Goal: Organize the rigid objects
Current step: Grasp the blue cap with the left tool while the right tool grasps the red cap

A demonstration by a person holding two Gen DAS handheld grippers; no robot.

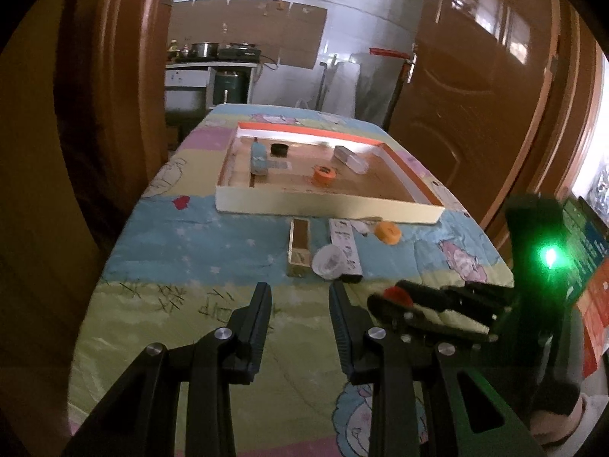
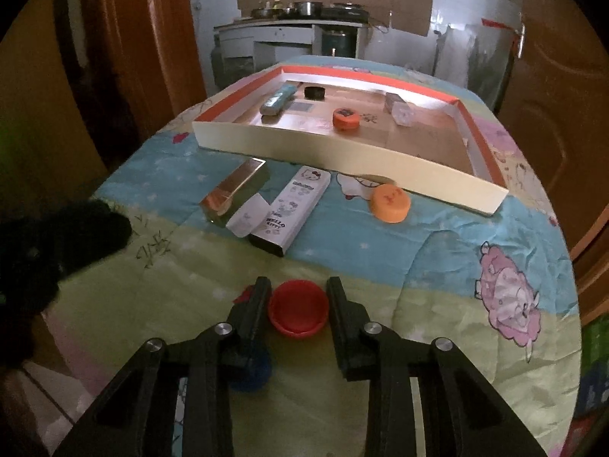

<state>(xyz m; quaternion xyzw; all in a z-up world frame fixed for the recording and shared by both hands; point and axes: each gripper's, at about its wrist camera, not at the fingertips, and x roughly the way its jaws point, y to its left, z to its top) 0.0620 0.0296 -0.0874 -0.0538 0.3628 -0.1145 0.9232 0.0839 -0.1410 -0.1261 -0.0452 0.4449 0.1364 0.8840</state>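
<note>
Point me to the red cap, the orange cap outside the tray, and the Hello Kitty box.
red cap (image 2: 298, 310): right wrist view, on its hollow inside.
orange cap (image 2: 391, 203): right wrist view, on its flat top.
Hello Kitty box (image 2: 291, 205): right wrist view, on its printed top face.

Dim, warm-tinted fisheye views, dark vignetted corners, soft blur, daylight from the far kitchen, green lamp glare.

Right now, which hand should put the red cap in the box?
The right gripper: the red cap already sits between its fingers. The left gripper is open, with nothing between its fingers.
</note>
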